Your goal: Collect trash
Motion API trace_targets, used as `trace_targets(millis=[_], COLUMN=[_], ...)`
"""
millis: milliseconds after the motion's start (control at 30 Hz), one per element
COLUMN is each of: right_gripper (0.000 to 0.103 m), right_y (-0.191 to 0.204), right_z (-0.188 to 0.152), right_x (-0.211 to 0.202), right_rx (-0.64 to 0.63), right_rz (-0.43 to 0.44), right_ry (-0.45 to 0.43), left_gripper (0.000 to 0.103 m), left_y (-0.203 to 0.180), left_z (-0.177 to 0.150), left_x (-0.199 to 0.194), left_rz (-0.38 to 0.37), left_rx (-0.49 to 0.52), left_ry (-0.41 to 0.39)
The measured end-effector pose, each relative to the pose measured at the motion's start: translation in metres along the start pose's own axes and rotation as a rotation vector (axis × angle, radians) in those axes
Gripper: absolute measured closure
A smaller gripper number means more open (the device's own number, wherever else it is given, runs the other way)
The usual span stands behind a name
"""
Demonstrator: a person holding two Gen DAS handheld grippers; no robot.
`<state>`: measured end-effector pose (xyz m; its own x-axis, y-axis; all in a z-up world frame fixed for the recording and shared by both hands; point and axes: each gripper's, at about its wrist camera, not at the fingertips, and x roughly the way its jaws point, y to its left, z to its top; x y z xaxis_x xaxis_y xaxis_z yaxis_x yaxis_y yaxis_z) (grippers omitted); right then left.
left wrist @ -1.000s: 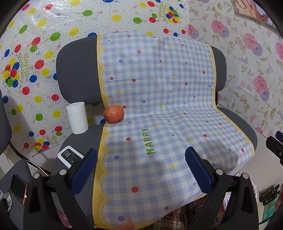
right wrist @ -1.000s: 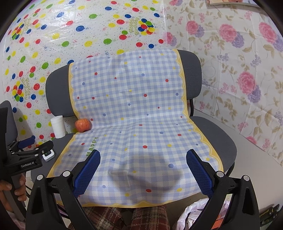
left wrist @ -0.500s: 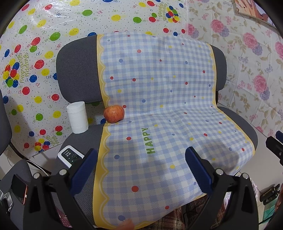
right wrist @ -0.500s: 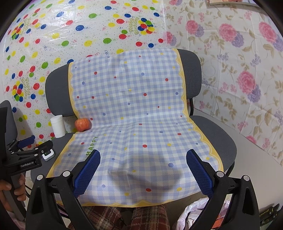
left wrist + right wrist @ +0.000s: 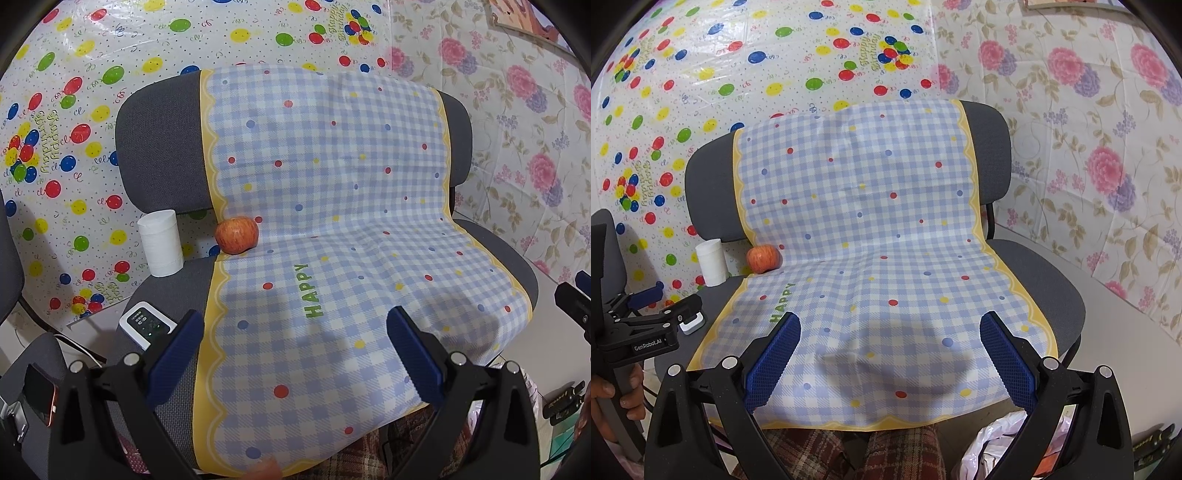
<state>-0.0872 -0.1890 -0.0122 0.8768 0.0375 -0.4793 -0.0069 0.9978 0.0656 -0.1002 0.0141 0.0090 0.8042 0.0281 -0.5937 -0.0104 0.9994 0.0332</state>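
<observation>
A red apple (image 5: pixel 236 235) (image 5: pixel 763 259) lies at the back left of the grey chair seat, on the edge of a blue checked sheet (image 5: pixel 332 236) (image 5: pixel 871 258). Left of it stands a white paper roll (image 5: pixel 161 247) (image 5: pixel 711 261). A small white device (image 5: pixel 147 324) (image 5: pixel 691 322) lies on the seat's front left. My left gripper (image 5: pixel 295 350) hovers open over the front of the seat, holding nothing. My right gripper (image 5: pixel 890 358) is open too, above the sheet's front edge. The left gripper (image 5: pixel 646 325) also shows at the right wrist view's left edge, held by a hand.
Balloon-print plastic (image 5: pixel 701 74) covers the wall behind the chair, floral plastic (image 5: pixel 1089 129) the right wall. A plastic bag (image 5: pixel 1001 443) sits on the floor at the lower right. Plaid-clad legs (image 5: pixel 849 454) are below the seat front. A phone (image 5: pixel 40 391) rests at far left.
</observation>
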Motion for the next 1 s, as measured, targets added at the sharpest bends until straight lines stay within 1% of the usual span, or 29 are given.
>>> trace_targets(millis=[433,500,633,767,867,933,1000], right_gripper=[0.006,0.006,0.006,0.006,0.006,0.006,0.006], right_y=[-0.007,-0.008,-0.011,-0.016,-0.021,-0.03,-0.043], right_z=[-0.004,-0.005,-0.009,-0.009,-0.006,-0.004,-0.003], right_x=[-0.001,-0.001,0.006,0.018,0.033,0.049,0.07], right_rx=[0.002,0.003,0.012,0.023,0.034,0.041,0.048], right_rz=[0.002,0.004,0.006,0.012,-0.01,-0.03,-0.059], right_ry=[0.007,0.009,0.023,0.03,0.03,0.034,0.045], left_gripper=[0.007,0.007,0.007,0.007,0.007,0.007,0.007], left_y=[0.0,-0.001,-0.003,-0.003,0.002,0.006,0.013], left_z=[-0.003,-0.005,-0.007,-0.007,-0.006,-0.007,-0.008], left_x=[0.001,0.001,0.005,0.018,0.036,0.049,0.064], left_rz=[-0.005,-0.018,-0.086,-0.118,-0.138,-0.132,-0.103], left_rx=[0.006,0.013,0.027,0.018,-0.013,-0.029,-0.052], left_ry=[0.0,-0.003,-0.016,-0.002,0.022,0.029,0.04])
